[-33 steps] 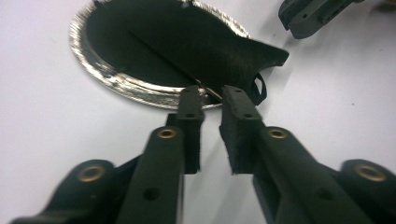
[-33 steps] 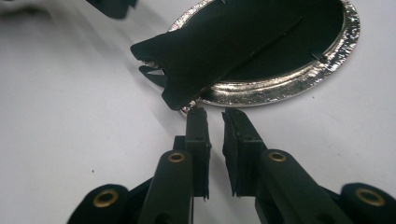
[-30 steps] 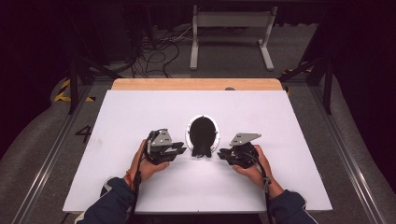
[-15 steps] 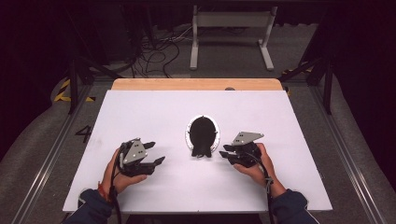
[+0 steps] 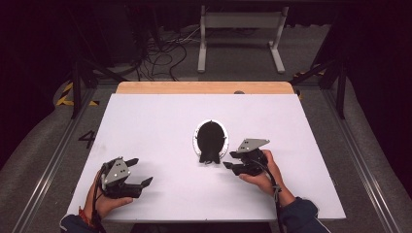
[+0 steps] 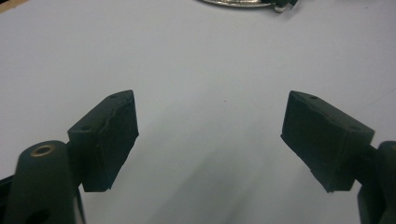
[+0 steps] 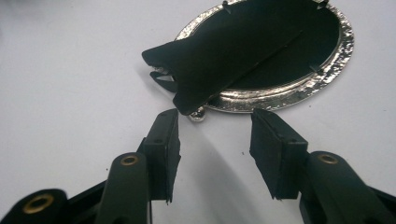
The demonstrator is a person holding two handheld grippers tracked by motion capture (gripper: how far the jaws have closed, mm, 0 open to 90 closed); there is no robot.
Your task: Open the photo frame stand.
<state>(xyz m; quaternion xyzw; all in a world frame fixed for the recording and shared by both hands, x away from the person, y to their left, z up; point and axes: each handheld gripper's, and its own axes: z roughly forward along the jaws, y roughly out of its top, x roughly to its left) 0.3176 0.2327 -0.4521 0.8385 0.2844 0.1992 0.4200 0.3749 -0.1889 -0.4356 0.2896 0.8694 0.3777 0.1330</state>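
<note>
1. Left gripper [image 5: 138, 174]: I see its jaws spread wide, nothing between the pads [image 6: 109, 140], just bare white surface. They have just been opening. It sits near the front-left corner of the table [image 5: 145, 121], well apart from the work.
2. Oval frame [image 5: 211, 139]: one piece, silver hammered rim, lying flat about mid-table, slightly toward the front edge. I judge it as rigid metal, light to moderate weight, and the rim looks slick, so it could skate on the smooth top if nudged.
3. Black backing [image 7: 243, 51]: one piece, dark flat panel seated in the frame, one end lifted and overhanging the rim toward me. Probably thin stiff card or felt-covered board; light, could crease. I'd take it by that raised overhanging edge, not by the rim.
4. Right gripper [image 5: 228, 160]: jaws about half open, have just been opening, holding nothing; tips sit just beside the frame's near end.
5. Count: one frame, one backing, two grippers.
</note>
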